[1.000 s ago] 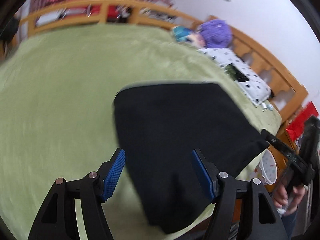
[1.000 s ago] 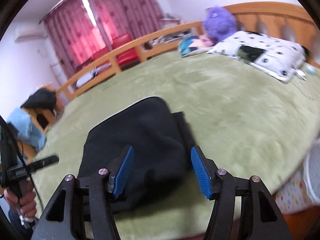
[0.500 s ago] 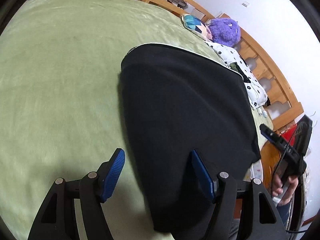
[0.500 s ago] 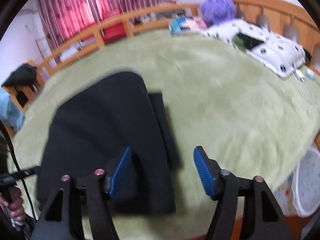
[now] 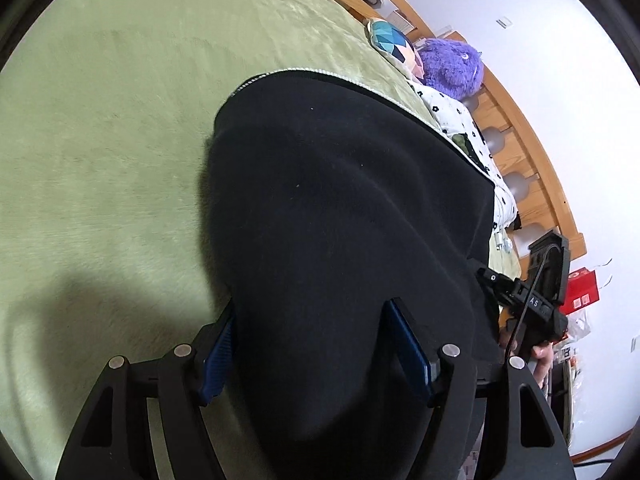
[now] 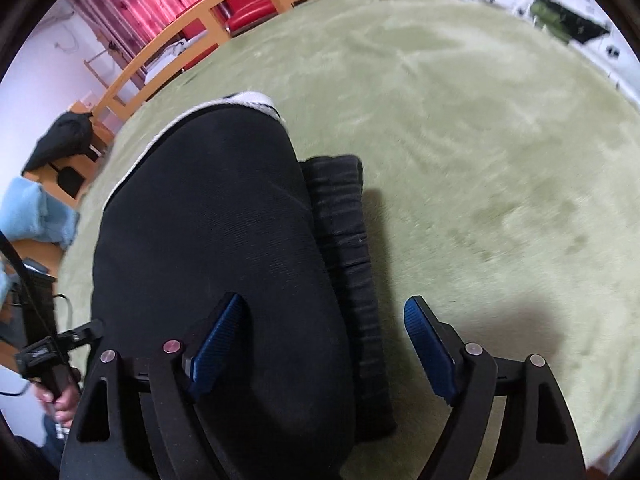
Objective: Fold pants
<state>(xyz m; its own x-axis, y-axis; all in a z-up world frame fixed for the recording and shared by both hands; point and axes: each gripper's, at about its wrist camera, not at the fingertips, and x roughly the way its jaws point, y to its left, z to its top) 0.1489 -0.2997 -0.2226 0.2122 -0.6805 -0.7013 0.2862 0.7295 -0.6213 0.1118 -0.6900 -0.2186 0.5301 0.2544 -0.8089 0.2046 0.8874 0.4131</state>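
Left wrist view: the left gripper straddles the near edge of the black pants, jaws apart, not pinching. The right gripper, jaws opening, brackets the ribbed waistband. The pants lie folded on the green blanket; likely regrasping for another fold, needing both pads under the hem. Near hem cut off.

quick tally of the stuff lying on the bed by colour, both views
black: 1, the folded pants
purple: 1, a plush toy
white with black spots: 1, a pillow
blue patterned: 1, a cushion
total: 4, all on the green blanket
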